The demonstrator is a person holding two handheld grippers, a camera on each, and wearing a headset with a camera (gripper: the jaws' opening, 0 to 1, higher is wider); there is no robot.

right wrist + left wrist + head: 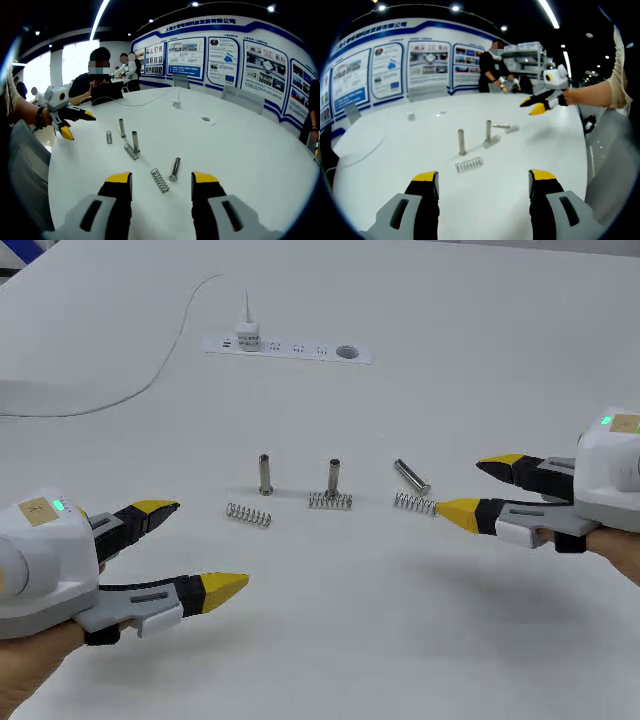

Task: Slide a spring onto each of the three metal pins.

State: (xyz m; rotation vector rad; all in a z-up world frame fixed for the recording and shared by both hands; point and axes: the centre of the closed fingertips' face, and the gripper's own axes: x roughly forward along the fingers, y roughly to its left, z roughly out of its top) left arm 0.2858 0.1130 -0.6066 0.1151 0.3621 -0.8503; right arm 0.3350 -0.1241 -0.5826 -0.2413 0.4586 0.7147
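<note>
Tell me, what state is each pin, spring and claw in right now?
Left pin, upright, bare.
Middle pin, upright, bare.
Right pin, lying on its side.
Left spring, loose on the table.
Middle spring, loose on the table.
Right spring, loose on the table.
Left gripper, open, empty.
Right gripper, open, empty.
Charger, plugged into power strip.

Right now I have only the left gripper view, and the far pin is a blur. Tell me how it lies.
Observer: The third pin lies flat on its side on the table.
Operator: Say which way its wider end points.
Observer: Toward the right tongs, going by the right gripper view.
Operator: Now place its spring.
Observer: That spring lies on the person's side of the pin, one end close to the right tongs' lower tip.
</note>
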